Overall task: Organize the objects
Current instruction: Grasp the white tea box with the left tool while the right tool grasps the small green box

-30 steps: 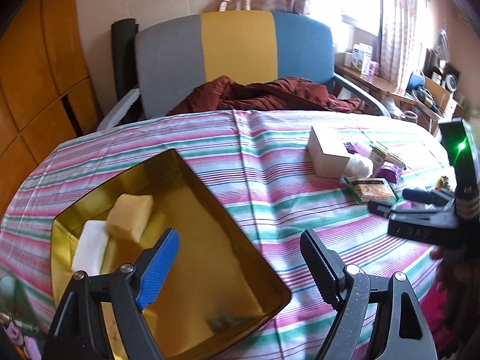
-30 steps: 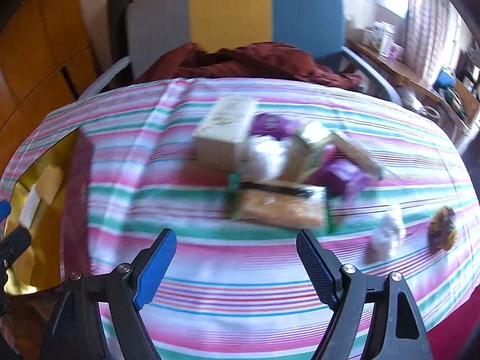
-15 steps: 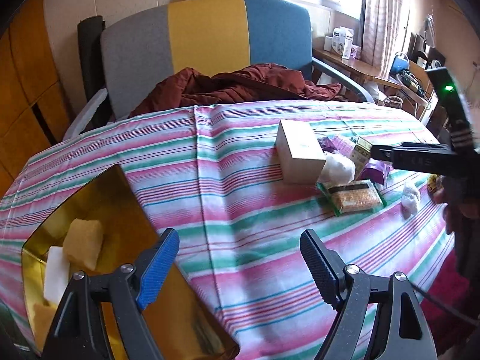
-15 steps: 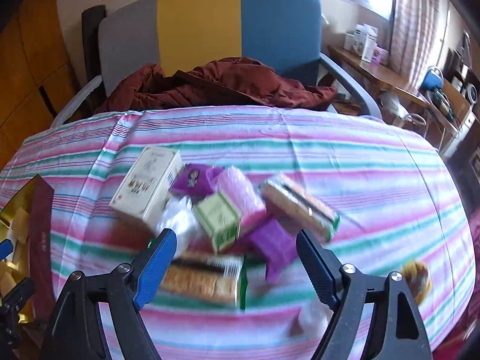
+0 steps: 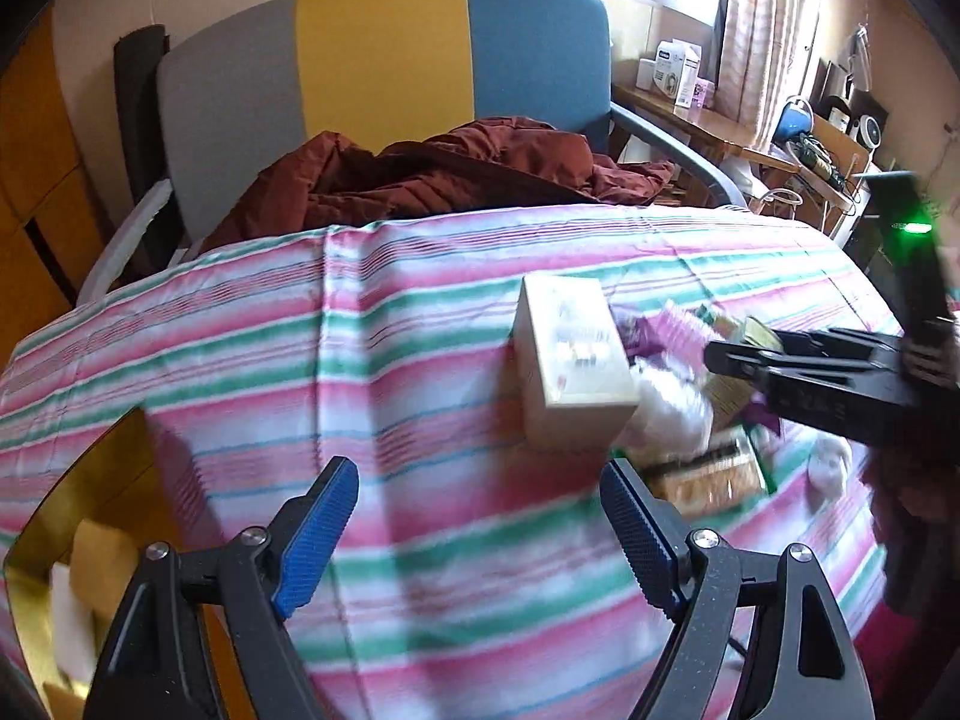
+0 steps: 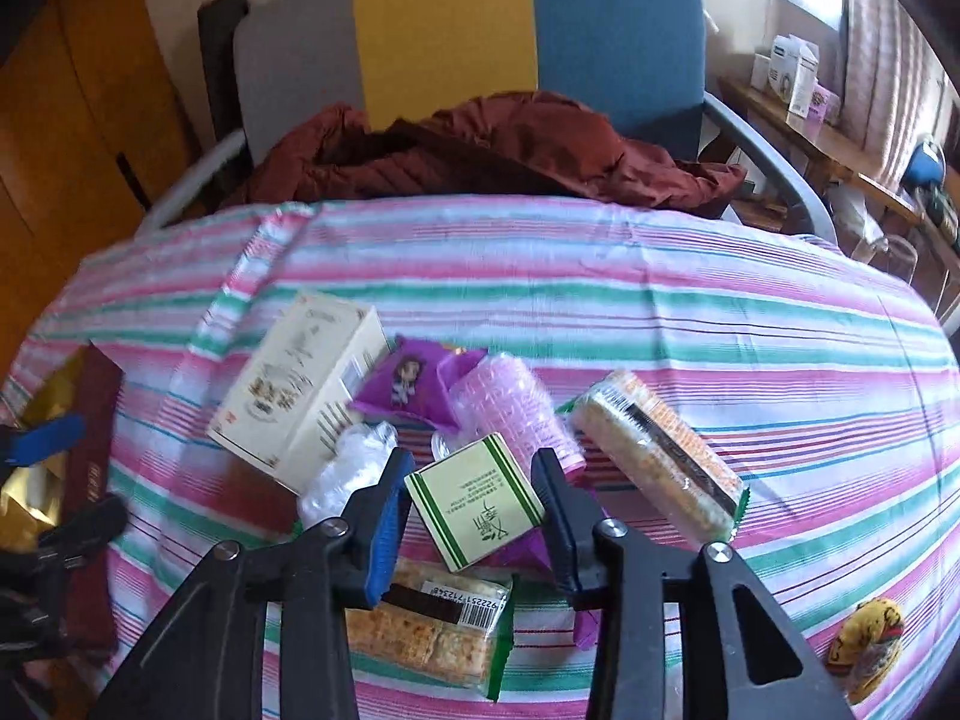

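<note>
A: Green-striped cream packet (image 6: pixel 475 501), nearest item: between the right gripper (image 6: pixel 474 516) pads, whose jaws have just been closing and sit against its sides. It rests atop the snack pile on the striped cloth (image 6: pixel 660 300).

B: Left gripper (image 5: pixel 480 534)?

A: Wide apart, nothing in it, over bare cloth. Gold tray (image 5: pixel 78 480) at its left.

B: Advice?

A: Lift straight up; purple wrapper (image 6: pixel 408 387) and pink roll (image 6: pixel 510 414) crowd behind.

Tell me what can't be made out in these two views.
- Gold box, left wrist view: cut off by the frame edge and the left gripper.
- Snack pile, left view: blurred, partly behind the right gripper.
- Biscuit pack, right view: half hidden by the fingers.
</note>
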Available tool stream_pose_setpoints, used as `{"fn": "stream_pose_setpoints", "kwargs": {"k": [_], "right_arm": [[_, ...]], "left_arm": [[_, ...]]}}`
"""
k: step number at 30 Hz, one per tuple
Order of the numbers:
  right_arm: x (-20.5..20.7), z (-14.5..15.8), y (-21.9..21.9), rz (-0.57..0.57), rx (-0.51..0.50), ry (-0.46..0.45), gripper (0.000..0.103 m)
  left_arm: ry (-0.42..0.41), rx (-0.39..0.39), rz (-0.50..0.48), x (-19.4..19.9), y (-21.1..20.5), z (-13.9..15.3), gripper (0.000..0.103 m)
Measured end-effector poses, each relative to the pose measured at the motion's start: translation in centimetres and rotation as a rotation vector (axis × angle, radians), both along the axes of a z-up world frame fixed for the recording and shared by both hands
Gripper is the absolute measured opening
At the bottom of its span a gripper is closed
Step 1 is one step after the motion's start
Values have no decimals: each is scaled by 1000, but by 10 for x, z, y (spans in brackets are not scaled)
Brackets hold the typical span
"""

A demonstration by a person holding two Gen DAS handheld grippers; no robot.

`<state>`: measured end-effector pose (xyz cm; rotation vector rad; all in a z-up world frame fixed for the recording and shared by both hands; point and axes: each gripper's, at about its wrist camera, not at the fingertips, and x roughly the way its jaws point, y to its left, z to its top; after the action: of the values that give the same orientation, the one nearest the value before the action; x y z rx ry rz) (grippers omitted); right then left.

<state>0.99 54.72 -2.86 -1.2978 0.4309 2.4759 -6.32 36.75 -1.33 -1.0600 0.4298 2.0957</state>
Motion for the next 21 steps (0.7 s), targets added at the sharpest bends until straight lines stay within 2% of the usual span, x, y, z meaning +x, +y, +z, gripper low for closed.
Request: {"fn": "stream_pose_setpoints", "kwargs": {"k": [7,9,17,19,20,21], "right_arm": [[10,17,10,-16,-48,75,40],[11,22,9,-7,-48,92,40],[10,26,7,7,-41,107,40],[10,26,6,11,-34,110,40],[11,25,6,12,-29,109,40],[10,25,6,14,-25,106,40]], "left_arm": [[-21,-20,-20,-17,49,-9,84],[-16,-36,-35,-18,63,-14,87],[-15,-98,-57,-29,99,-37,88],[-48,-103,-54,-37,103,-46,77],[-84,-102,-59,-42,105,-51,51],[-116,-109,-56,-44,105,-56,52]]}}
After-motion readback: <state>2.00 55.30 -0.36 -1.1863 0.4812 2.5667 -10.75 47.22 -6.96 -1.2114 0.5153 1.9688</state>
